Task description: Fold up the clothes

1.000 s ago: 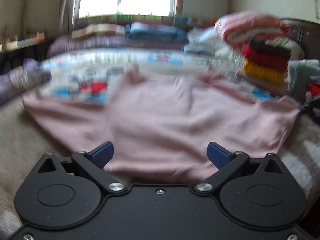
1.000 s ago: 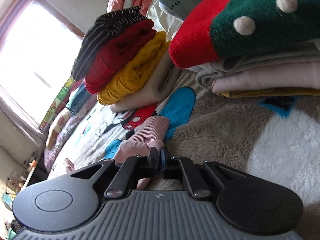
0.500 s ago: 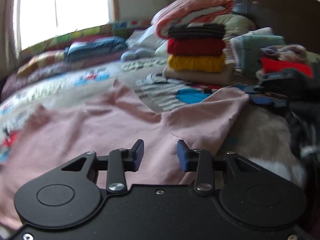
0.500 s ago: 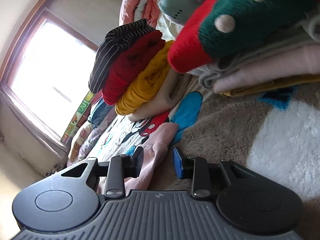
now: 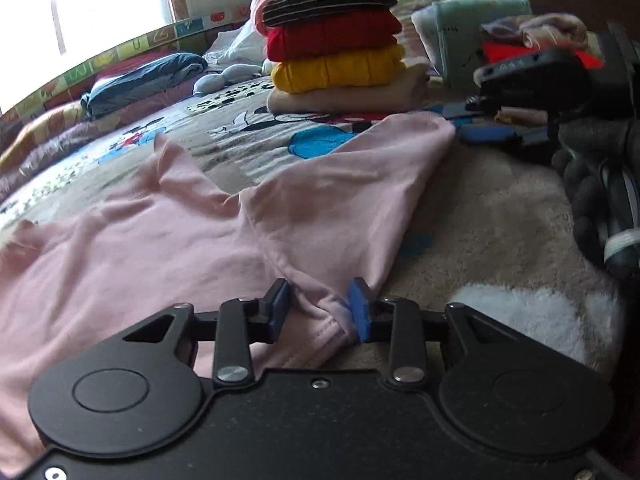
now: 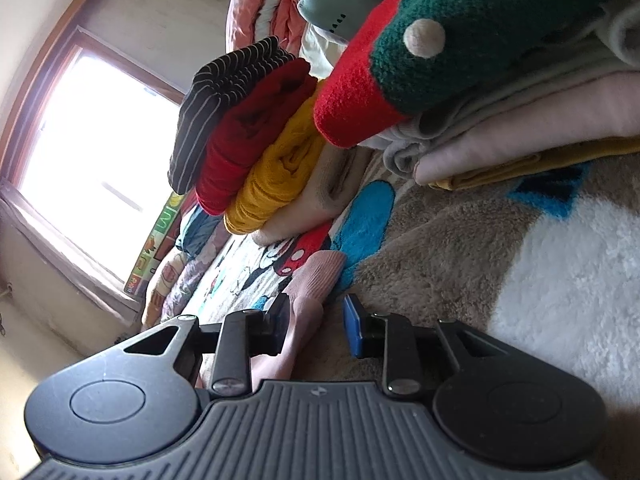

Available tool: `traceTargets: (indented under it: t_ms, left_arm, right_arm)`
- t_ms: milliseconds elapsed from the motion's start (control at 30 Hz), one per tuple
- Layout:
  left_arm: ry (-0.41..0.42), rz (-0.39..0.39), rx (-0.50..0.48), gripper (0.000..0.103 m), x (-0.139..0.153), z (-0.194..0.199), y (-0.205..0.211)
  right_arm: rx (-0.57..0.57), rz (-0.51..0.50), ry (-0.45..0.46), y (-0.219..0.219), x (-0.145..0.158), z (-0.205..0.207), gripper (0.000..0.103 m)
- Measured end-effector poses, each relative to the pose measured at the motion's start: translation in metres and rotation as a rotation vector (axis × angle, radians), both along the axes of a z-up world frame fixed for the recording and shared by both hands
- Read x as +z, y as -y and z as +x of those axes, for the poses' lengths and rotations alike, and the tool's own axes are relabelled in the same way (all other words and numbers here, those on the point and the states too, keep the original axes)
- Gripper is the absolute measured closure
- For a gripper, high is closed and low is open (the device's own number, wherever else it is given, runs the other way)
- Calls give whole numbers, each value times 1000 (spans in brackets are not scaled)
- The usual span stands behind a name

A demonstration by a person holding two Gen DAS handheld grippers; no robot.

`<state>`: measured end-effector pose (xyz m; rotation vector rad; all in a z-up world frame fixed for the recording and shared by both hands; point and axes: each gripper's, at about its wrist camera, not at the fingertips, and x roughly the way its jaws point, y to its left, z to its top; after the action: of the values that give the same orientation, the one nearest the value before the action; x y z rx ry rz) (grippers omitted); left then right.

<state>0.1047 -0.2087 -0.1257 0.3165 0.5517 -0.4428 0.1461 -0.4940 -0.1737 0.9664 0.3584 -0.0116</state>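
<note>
Pink top [image 5: 168, 240] lies flat on the bed [image 5: 500, 208], body spreading to the left, one sleeve [image 5: 360, 176] running away from you toward the far right.

Your left claw [image 5: 318, 306] sits at the near hem corner. Jaws parted, a bunched fold of pink cloth between the pads, not pinched yet. The fabric touches the right pad; the left pad stands just off it.

Your right claw [image 6: 316, 318] is at the far end, by the ribbed cuff [image 6: 320, 276]. Jaws apart, nothing gripped. Cuff lies beside the left finger, off-centre in the gap.

Key relation: the sleeve's long axis runs from the left claw's corner out to the right claw's cuff. Each claw has its own end. Likely next: close both, then carry the sleeve leftward across the body.

Folded stack [image 5: 336, 48] stands beyond the cuff on the far side; keep clear of it.
</note>
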Motion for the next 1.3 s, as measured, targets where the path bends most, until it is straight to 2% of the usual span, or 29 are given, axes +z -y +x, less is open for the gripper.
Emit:
traceTargets:
  t_ms: [67,133,233,300,367,433,500,533,567,667,733,867,933,1000,1033,1100,1167,1233,1300]
  left_arm:
    - [52,-14,-1,71,5,-2,1]
    - [88,-31,-3,71,8,0,2]
    - [3,-34,-30,72,-3,18,9]
    - [-21,-25,-38,72,-13,25,14]
    - [-45,-37,-33,72,-14,32,16]
    - [-68,-57,-27,72,-14,38,15]
    - [-62,-69,-26,72,-16,37,12]
    - [-55,-68,-24,72,-17,37,12]
    - [-51,-63,-23,72,-16,37,12]
    - [-83,-64,-33,72,-11,39,11]
    - [-119,-99,-32,71,4,38,3]
    - [2,-148,41,72,29,49,-1]
    - [-4,-160,68,72,26,70,4]
    - [-140,-136,46,71,3,96,17]
    - [-151,-117,30,67,-5,103,23]
    - [-111,-79,15,67,-1,100,28]
    - [-117,-135,11,62,11,95,19]
    - [-90,-168,27,62,22,90,2]
    - [-85,-200,68,62,31,95,-19]
  right_arm:
    - [3,-25,-17,-1,5,2,69]
    - [1,-128,-28,-7,19,3,64]
    - [-14,-389,26,-28,50,0,64]
    - [57,-431,79,-38,58,5,64]
    - [168,-497,64,-54,58,19,64]
    - [242,-543,-4,-65,49,35,66]
    - [223,-542,-61,-60,42,43,68]
    - [213,-541,-89,-58,38,48,76]
    - [203,-541,-117,-55,35,52,79]
    - [163,-547,-134,-52,34,52,79]
    - [152,-545,-141,-50,32,51,79]
    - [139,-498,-123,-43,29,47,78]
    - [131,-448,-109,-37,25,50,78]
    - [121,-409,-96,-32,23,50,79]
    - [115,-394,-91,-30,23,49,79]
    - [105,-389,-81,-29,25,47,78]
    - [100,-384,-78,-29,26,46,78]
    - [91,-398,-76,-30,28,45,76]
    - [81,-445,-72,-36,36,42,66]
